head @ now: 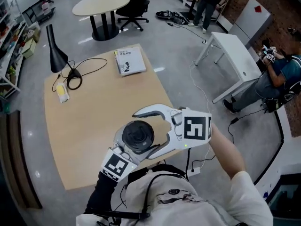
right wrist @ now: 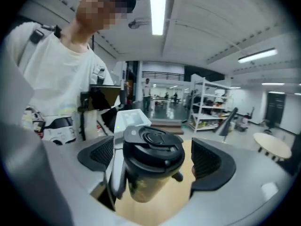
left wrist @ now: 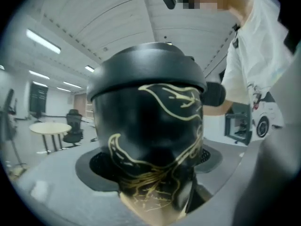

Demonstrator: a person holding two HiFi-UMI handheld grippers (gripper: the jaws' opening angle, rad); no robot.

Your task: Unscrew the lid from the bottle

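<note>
A dark bottle with gold line drawings [left wrist: 150,135] is up in the air over the near edge of the wooden table [head: 94,121]. My left gripper [head: 123,150] is shut on the bottle's body from below, and its pads [left wrist: 101,166] press on both sides. The black screw lid [head: 138,136] faces upward. My right gripper [head: 142,135] reaches in from the right and stands open around the lid [right wrist: 153,147]. There is a gap between the lid and each of its pads [right wrist: 211,161]. The bottle's lower part is hidden in the head view.
On the table's far side lie a black desk lamp [head: 56,55] with its looped cable [head: 87,67], a small yellow object [head: 62,93] and a book [head: 130,61]. A white table [head: 235,55] and a seated person [head: 277,79] are at the right, a round table [head: 101,4] beyond.
</note>
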